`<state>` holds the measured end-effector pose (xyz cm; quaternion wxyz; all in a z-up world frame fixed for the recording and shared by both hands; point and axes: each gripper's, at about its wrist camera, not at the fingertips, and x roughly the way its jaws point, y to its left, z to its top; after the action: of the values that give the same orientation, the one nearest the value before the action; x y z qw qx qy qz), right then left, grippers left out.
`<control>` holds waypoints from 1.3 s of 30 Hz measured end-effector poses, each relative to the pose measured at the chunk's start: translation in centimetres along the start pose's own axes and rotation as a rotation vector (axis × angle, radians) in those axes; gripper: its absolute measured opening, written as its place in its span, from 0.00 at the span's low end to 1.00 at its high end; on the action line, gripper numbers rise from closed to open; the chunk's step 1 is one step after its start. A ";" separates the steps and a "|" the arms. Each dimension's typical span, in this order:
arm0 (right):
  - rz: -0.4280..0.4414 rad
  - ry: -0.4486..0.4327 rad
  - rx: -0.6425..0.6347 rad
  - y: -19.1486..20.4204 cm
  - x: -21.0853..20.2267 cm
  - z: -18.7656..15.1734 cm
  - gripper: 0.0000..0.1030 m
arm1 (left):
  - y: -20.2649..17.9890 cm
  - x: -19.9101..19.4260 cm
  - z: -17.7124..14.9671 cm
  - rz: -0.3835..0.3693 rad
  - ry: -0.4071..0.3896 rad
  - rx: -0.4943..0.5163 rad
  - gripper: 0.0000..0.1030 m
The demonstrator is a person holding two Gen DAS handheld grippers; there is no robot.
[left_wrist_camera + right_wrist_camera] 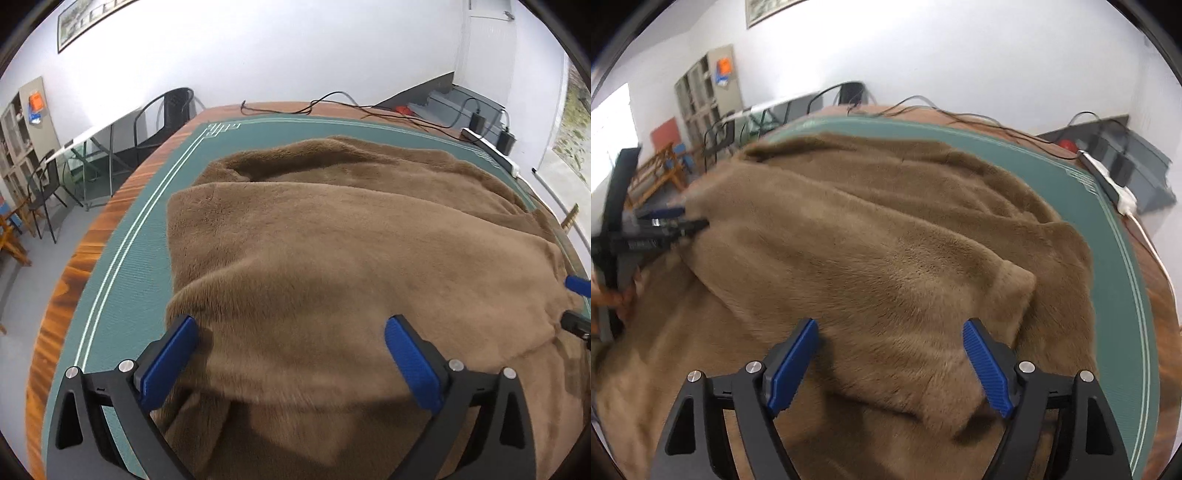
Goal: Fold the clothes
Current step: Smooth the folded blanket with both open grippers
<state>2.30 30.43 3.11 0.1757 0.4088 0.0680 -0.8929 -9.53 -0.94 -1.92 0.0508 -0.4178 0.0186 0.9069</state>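
Observation:
A large brown plush garment lies spread over a green mat, with a folded layer on top. My left gripper hovers open over its near left part, blue pads wide apart and nothing between them. In the right wrist view the same garment fills the frame, and a folded flap ends in a corner at the right. My right gripper is open just above that flap. The left gripper shows at the left edge, at the fabric's edge, held by a hand. The right gripper's fingertips peek in at the left view's right edge.
The mat lies on a wooden table. Black cables, a white power strip and black adapters sit along the far edge. Chairs, a glass side table and a cabinet stand beyond the table's left side.

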 end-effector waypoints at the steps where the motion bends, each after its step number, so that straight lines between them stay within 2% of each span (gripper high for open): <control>1: 0.017 -0.013 -0.015 0.7 -1.1 -0.2 0.80 | -0.3 -0.6 -0.2 -0.001 -0.004 0.009 0.99; 6: 0.044 0.014 -0.098 4.5 -3.7 -2.7 0.81 | -2.1 -3.2 -2.2 -0.005 -0.018 0.071 0.99; 11: 0.089 0.084 -0.113 6.8 -3.4 -5.6 0.81 | -3.6 -4.6 -4.8 -0.029 0.000 0.103 0.99; 15: 0.072 0.133 -0.145 7.7 -2.1 -7.4 0.81 | -4.2 -4.3 -6.3 -0.023 0.025 0.111 0.99; 16: 0.064 0.142 -0.149 7.7 -1.7 -7.8 0.87 | -4.3 -4.1 -6.6 -0.017 0.032 0.113 0.99; 17: 0.062 0.134 -0.154 7.7 -1.6 -8.0 0.94 | -4.4 -3.9 -6.9 -0.011 0.038 0.115 0.99; 19: 0.056 0.122 -0.160 7.8 -1.4 -8.4 0.99 | -4.1 -3.7 -7.0 -0.025 0.053 0.088 0.99; 24: 0.056 0.097 -0.159 7.7 -1.5 -8.7 0.99 | -2.8 -2.9 -7.0 -0.056 0.086 0.012 0.99; 31: 0.056 0.091 -0.158 7.9 -1.5 -8.5 0.99 | -3.4 -3.3 -7.2 -0.014 0.059 0.016 0.99; 39: 0.054 0.092 -0.156 8.0 -1.3 -8.5 0.99 | -2.5 -3.8 -7.4 -0.006 0.039 -0.010 0.99</control>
<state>12.01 25.60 -1.30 0.2277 0.4360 0.1342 -0.8603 -1.21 0.67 -3.85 0.0511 -0.4359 0.0139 0.8984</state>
